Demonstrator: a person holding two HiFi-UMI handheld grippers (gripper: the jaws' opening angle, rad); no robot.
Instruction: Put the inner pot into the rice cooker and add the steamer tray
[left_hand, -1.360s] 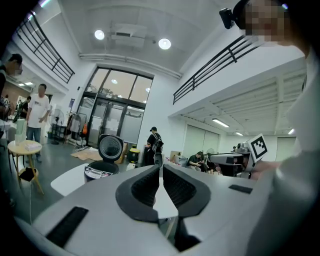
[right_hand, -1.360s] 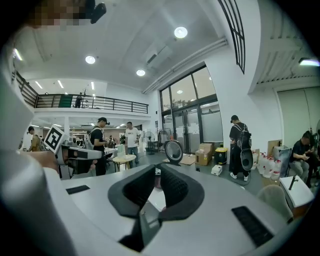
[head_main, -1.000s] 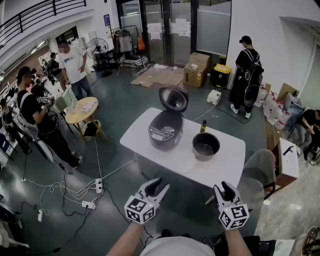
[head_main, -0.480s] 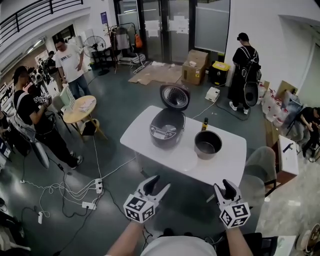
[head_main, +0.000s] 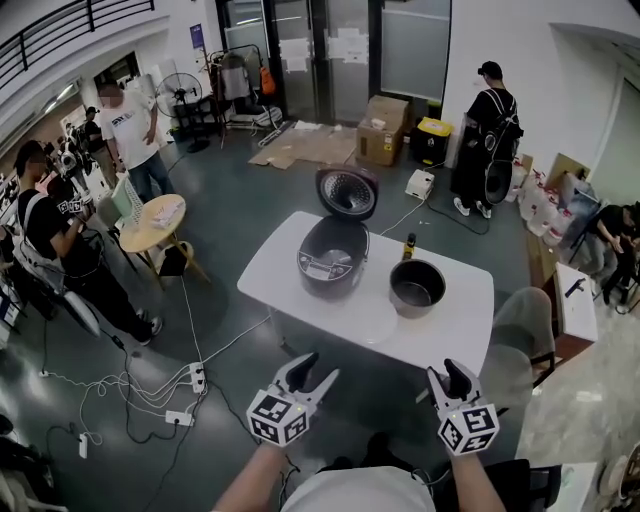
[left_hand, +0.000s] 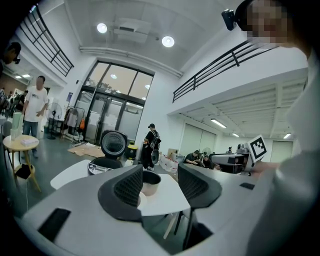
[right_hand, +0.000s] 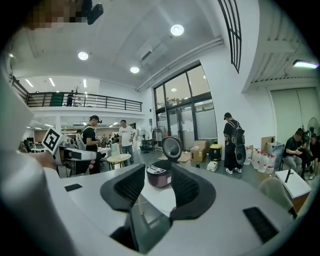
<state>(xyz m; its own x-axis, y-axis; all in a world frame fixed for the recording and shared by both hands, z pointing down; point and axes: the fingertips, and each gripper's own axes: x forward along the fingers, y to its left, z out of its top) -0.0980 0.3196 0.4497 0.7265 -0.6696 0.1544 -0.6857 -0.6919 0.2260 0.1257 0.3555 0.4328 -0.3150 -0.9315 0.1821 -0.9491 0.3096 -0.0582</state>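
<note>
Left gripper (head_main: 318, 368) and right gripper (head_main: 446, 372), jaws just opened wide, grip nothing, short of the table (head_main: 452, 332).

Lab-like hall (railed mezzanine (head_main: 70, 30) overhead): power strips (head_main: 197, 377), cardboard boxes (head_main: 386, 130), glass doors (head_main: 330, 50).

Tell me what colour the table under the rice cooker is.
White; the table shows best in the head view.

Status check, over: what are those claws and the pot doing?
Left gripper, right gripper: just opened, empty. Round metal inner pot on white table beside open dark rice cooker. Path clear.
</note>
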